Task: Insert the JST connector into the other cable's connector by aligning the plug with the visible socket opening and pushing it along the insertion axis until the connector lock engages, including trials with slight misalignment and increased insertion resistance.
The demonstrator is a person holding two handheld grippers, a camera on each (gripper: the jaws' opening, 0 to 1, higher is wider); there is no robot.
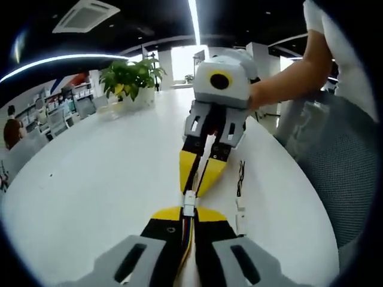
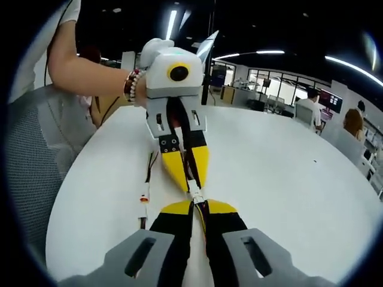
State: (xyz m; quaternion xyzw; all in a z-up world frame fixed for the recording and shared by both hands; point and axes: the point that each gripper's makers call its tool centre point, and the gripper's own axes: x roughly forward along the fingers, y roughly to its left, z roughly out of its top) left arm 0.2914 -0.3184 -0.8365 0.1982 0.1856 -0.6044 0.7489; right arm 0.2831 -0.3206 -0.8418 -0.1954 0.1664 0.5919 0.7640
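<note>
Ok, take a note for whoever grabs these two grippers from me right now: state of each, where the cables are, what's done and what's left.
Left tongs: shut on a cable, its white connector sticking out at the tips.
Right tongs: shut on the other cable, its white connector at the tips.
The two tongs face each other tip to tip above the white table, connectors meeting; I cannot tell whether the lock has engaged.
A spare cable lies loose on the table beside them.
Done: both cables gripped and lined up.
Left: push along the axis until it locks, then check.
</note>
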